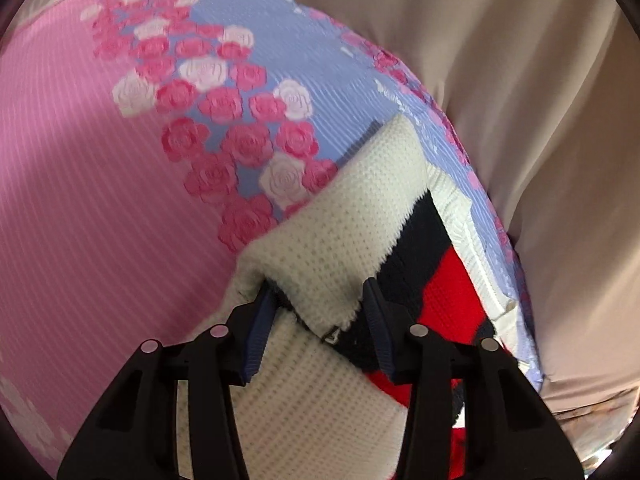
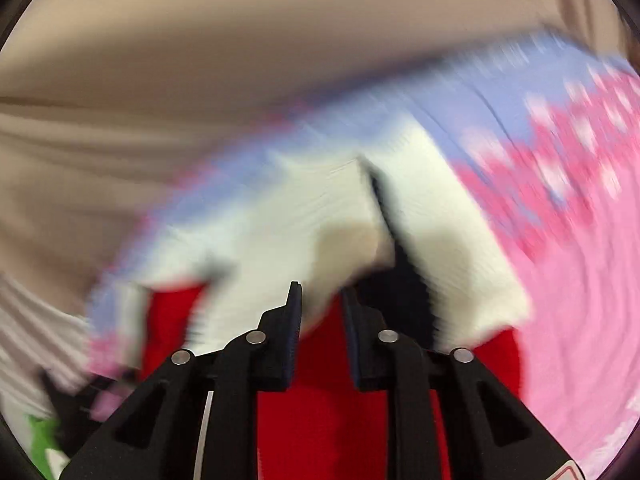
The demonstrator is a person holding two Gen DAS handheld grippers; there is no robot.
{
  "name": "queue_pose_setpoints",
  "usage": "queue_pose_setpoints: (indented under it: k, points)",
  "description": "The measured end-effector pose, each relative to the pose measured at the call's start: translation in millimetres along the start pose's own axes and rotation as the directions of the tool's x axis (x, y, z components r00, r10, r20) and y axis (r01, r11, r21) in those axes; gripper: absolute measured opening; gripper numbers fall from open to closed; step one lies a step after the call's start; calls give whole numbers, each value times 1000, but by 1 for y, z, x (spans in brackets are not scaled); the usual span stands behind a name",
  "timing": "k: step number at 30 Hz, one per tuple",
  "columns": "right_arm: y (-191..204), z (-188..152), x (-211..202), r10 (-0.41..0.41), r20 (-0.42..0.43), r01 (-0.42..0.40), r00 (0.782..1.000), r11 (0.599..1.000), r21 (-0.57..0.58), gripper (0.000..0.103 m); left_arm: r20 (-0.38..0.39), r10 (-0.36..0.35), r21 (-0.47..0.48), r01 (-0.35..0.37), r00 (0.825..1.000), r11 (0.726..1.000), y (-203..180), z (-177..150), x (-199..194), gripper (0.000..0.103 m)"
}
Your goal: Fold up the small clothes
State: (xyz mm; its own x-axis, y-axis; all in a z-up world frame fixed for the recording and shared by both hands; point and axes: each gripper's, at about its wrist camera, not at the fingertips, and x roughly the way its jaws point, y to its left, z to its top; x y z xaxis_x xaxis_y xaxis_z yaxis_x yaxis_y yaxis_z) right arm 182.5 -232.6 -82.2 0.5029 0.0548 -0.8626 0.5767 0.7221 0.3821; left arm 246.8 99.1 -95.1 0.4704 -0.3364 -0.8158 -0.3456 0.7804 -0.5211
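Left hand-held gripper (image 1: pixel 318 300) clamping cream knit garment (image 1: pixel 332 236) edge, right hand-held gripper (image 2: pixel 320 300) blurred, grip unclear, floral mat (image 1: pixel 100 152) around.

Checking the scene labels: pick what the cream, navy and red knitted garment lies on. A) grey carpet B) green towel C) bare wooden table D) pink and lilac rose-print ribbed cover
D: in the left wrist view the cream, navy and red knitted garment rests on the pink and lilac rose-print ribbed cover.
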Motion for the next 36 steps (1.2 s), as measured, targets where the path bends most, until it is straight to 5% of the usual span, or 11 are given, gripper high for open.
queue_pose_setpoints:
  k: [3,6,8,11,14,18,22,26,31,33,36]
  points:
    - [-36,-6,6,105,-15,-102,994,987,123,19,6,-17,-33,17,1000,999,0,0,-3,43]
    - [-42,-1,-5,149,28,-152,988,981,123,47,15,-50,-98,51,999,994,6,2,-8,43]
    - [-38,0,-4,150,26,-152,988,983,105,50,28,-66,-110,69,997,992,5,4,-11,42]
    - [-27,8,12,121,-4,-121,993,991,62,51,33,-24,-51,26,999,998,-5,7,-9,19]
    - [-5,12,20,77,-11,-77,997,997,-26,8,52,-19,-44,21,998,999,-9,13,-15,10]
    - [36,32,-28,206,114,-190,972,972,-136,8,185,-57,10,56,981,998,-18,19,-52,10]
    - [51,43,-92,310,290,-252,905,942,-221,7,127,39,25,-42,991,999,-8,18,-20,10]
    - [16,35,6,79,18,-74,997,982,-171,7,102,72,-14,-71,992,997,9,12,-8,10]
    - [9,24,-9,180,97,-168,979,978,-122,7,121,105,81,-115,987,990,4,7,-3,11]
    - [3,19,24,58,-6,-58,998,986,-155,8,122,124,106,-138,985,985,-1,6,-3,12]
    - [1,21,24,53,-15,-55,998,986,-154,13,114,111,113,-124,987,986,0,7,-5,12]
